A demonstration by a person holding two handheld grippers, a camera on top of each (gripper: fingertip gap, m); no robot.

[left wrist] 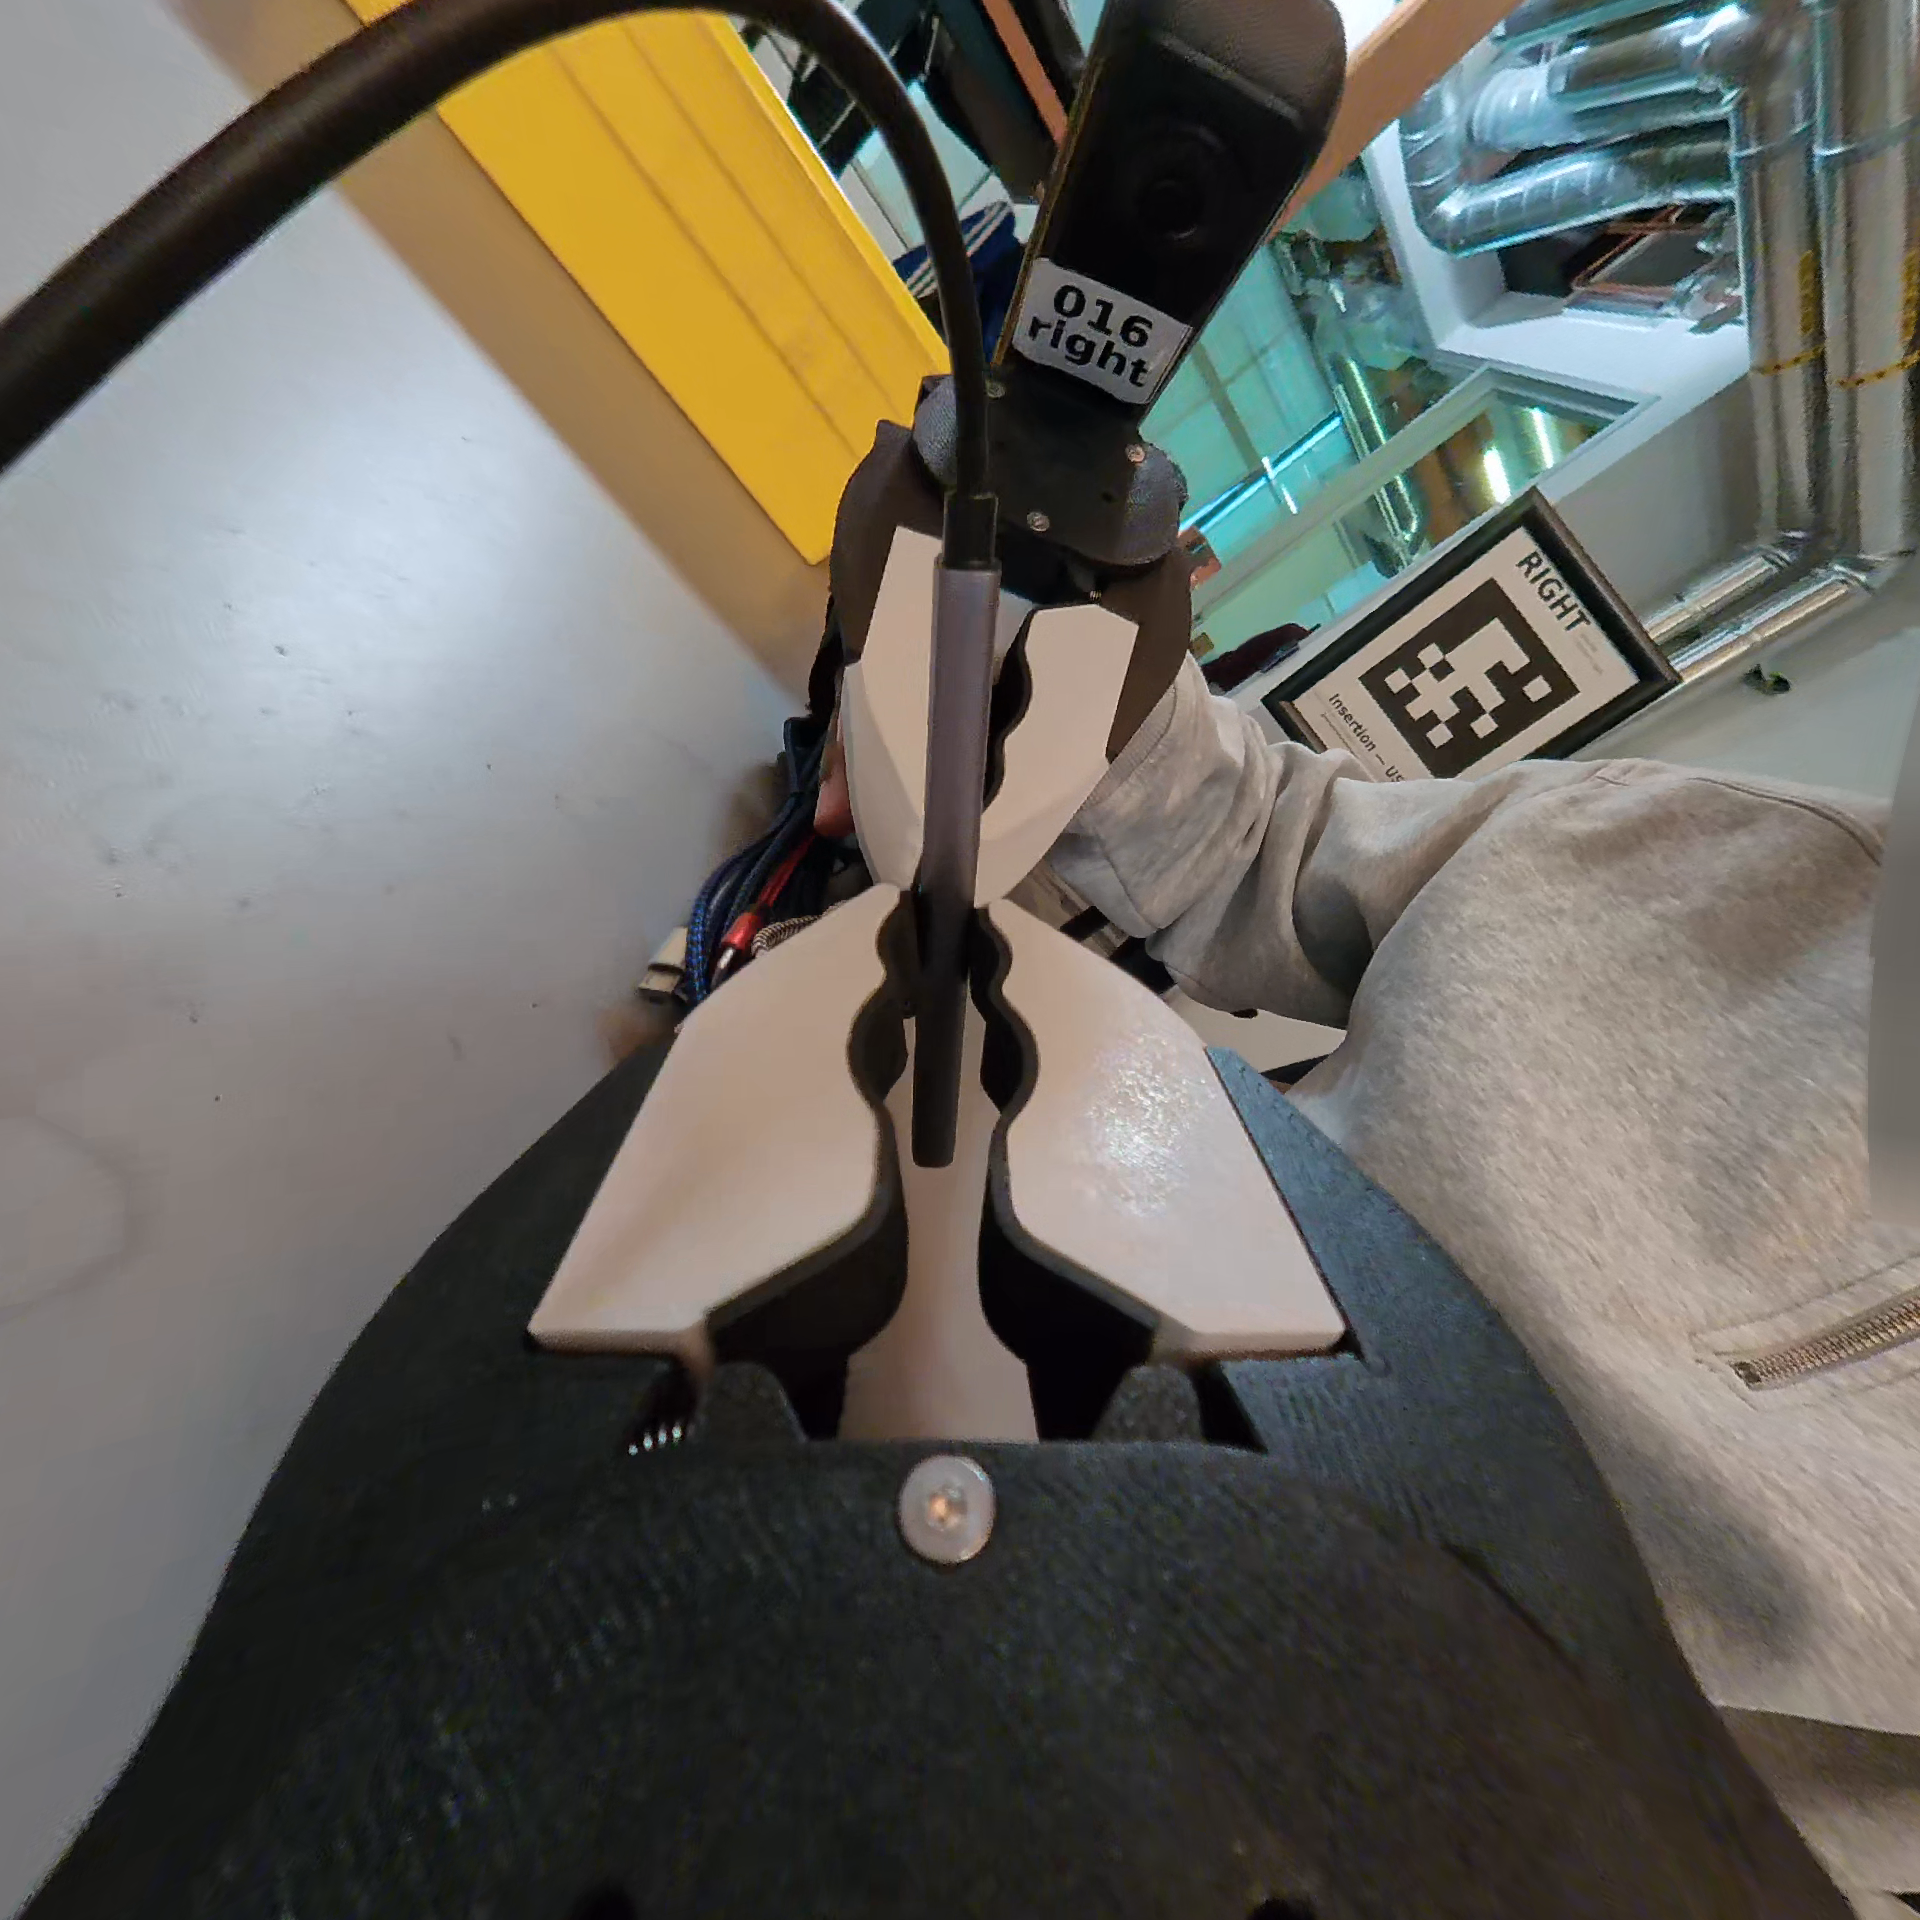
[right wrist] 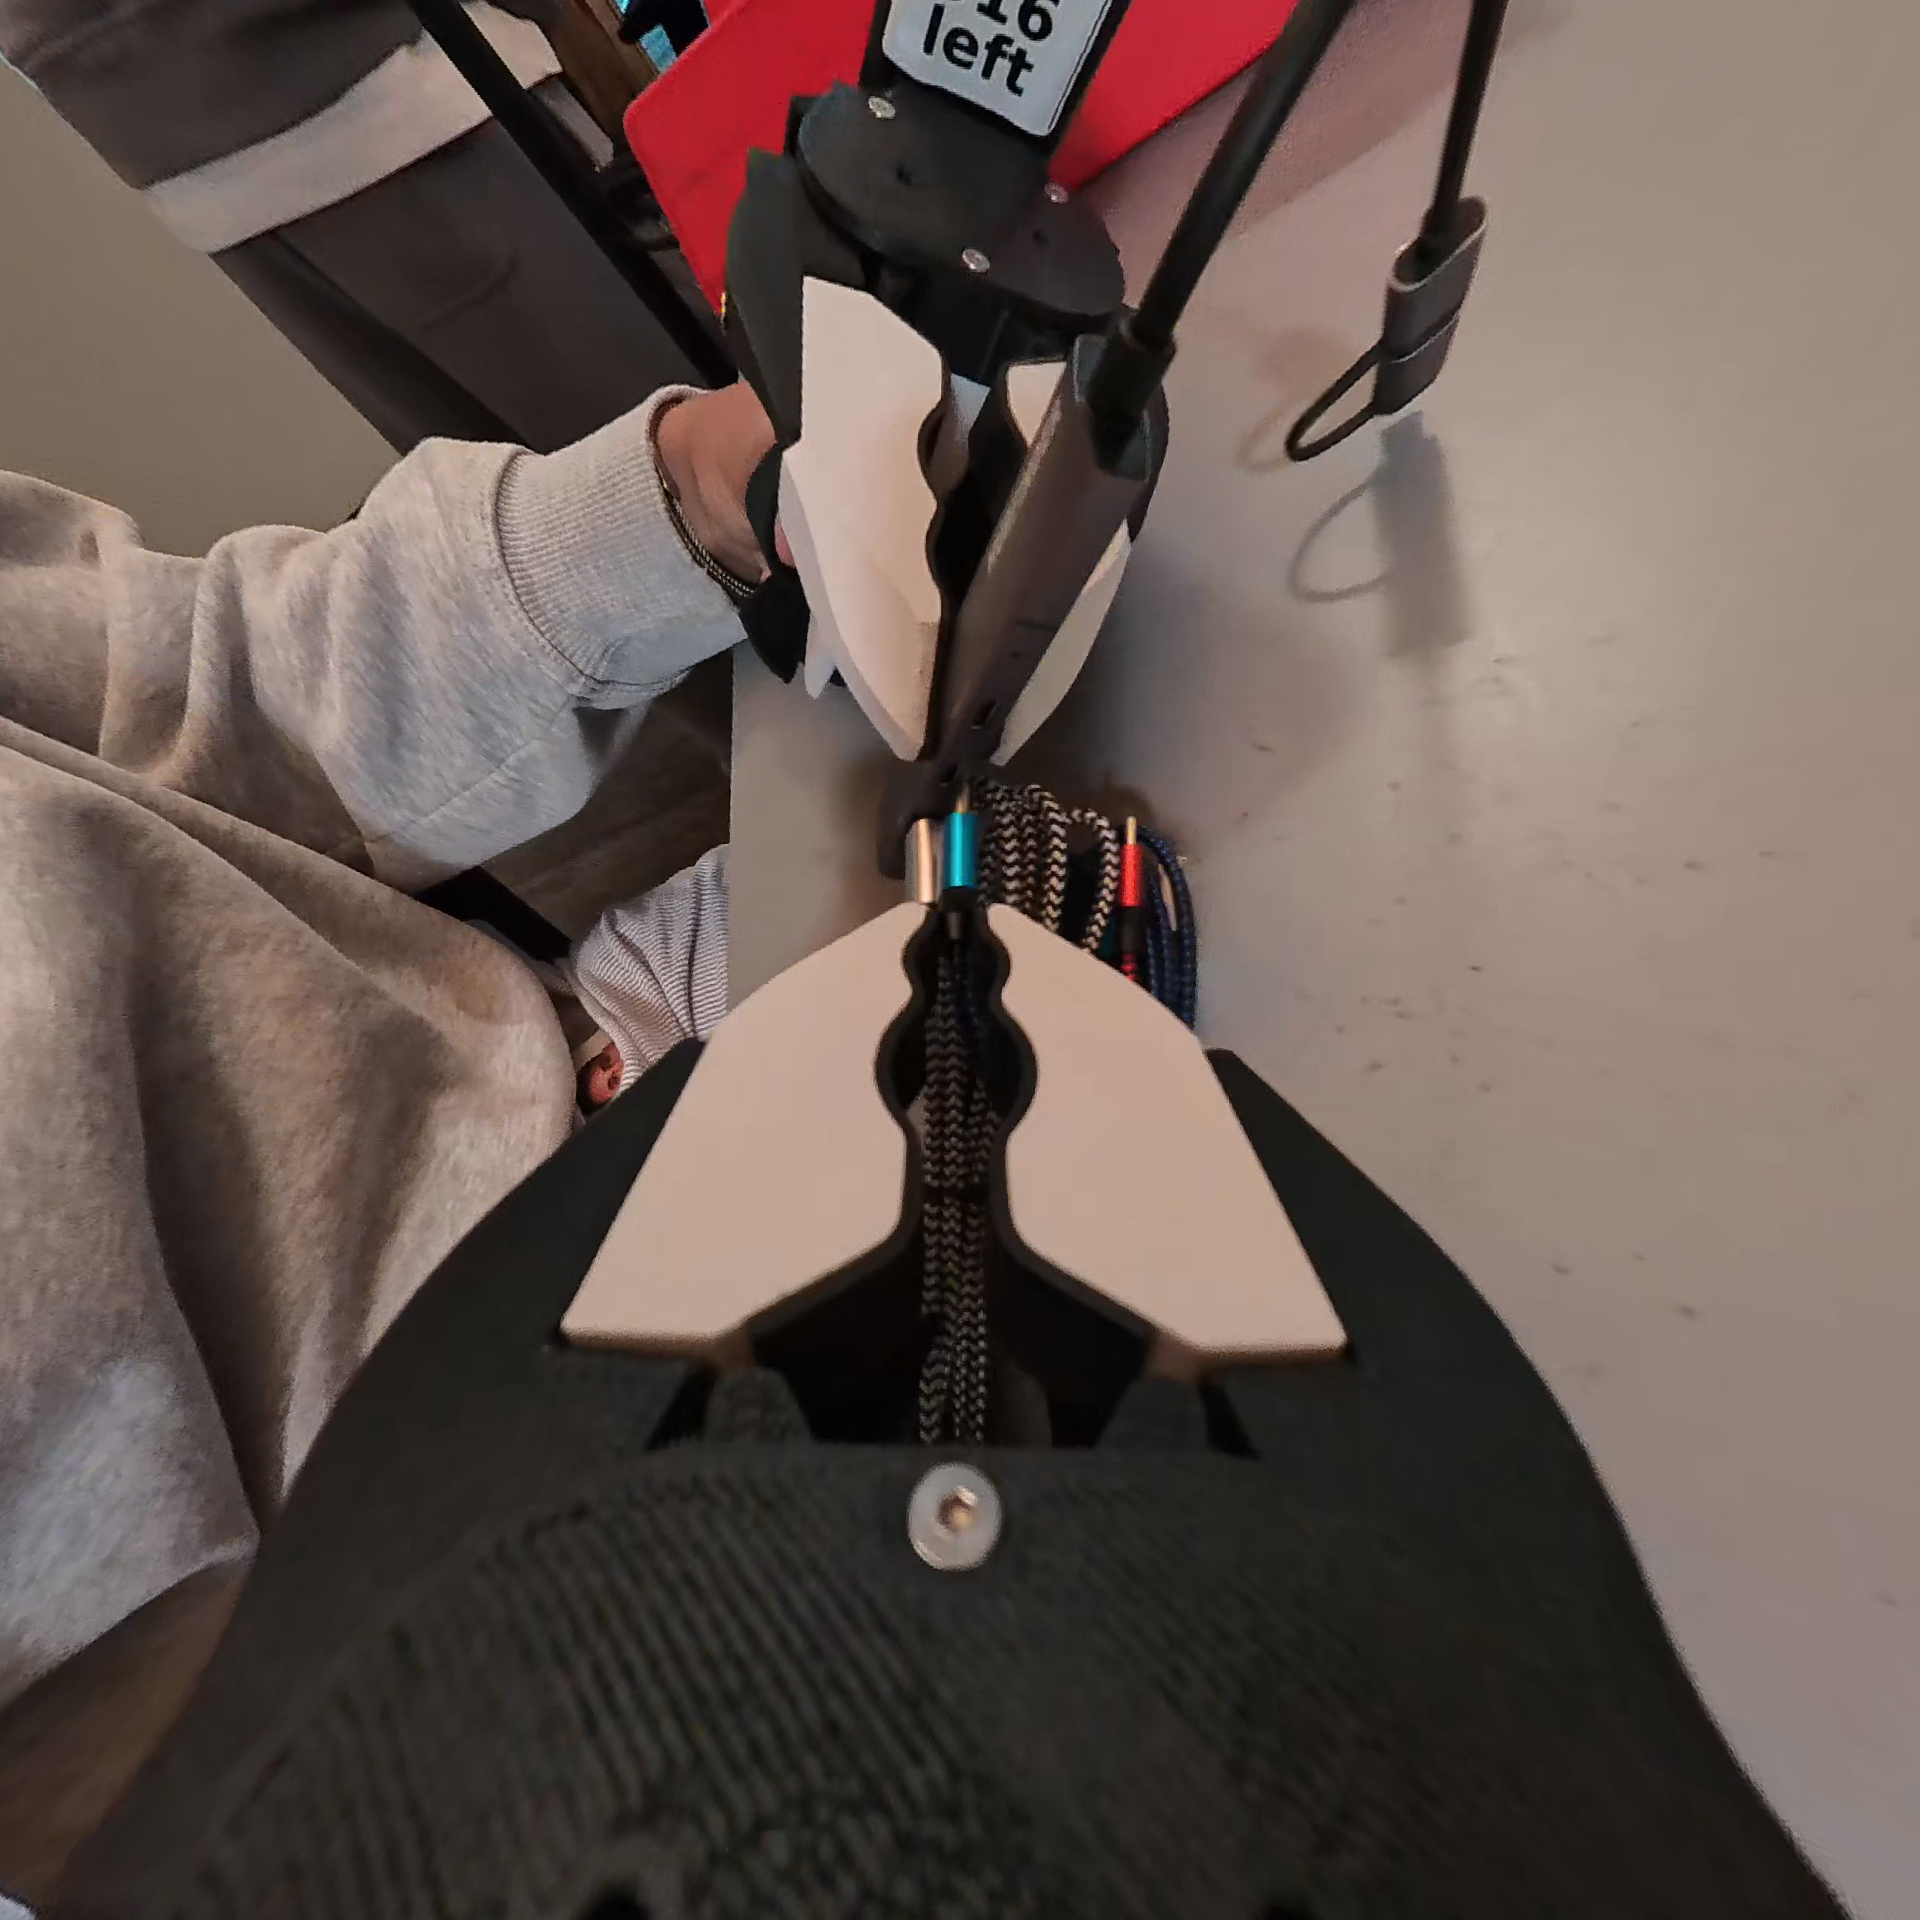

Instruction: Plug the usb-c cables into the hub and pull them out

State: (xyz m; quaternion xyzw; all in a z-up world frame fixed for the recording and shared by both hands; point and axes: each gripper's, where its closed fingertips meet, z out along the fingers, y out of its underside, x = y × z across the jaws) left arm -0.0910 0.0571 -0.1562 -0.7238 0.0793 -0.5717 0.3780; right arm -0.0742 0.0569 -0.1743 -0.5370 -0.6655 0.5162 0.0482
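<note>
White printed sticker [left wrist: 1091, 338] on black camera housing [left wrist: 1195, 156]. Framed sign [left wrist: 1465, 665]: lettering plus checkered marker. Second white sticker [right wrist: 982, 52], partly cropped, on black mount [right wrist: 935, 177].

Both wrist cams close, facing each other over counter [right wrist: 1558, 935]; shared: hub [left wrist: 961, 727], cable bundle [right wrist: 1049, 862]

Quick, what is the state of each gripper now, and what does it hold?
Left gripper: closed on the grey hub.
Right gripper: closed on the braided cable with the blue plug.
</note>
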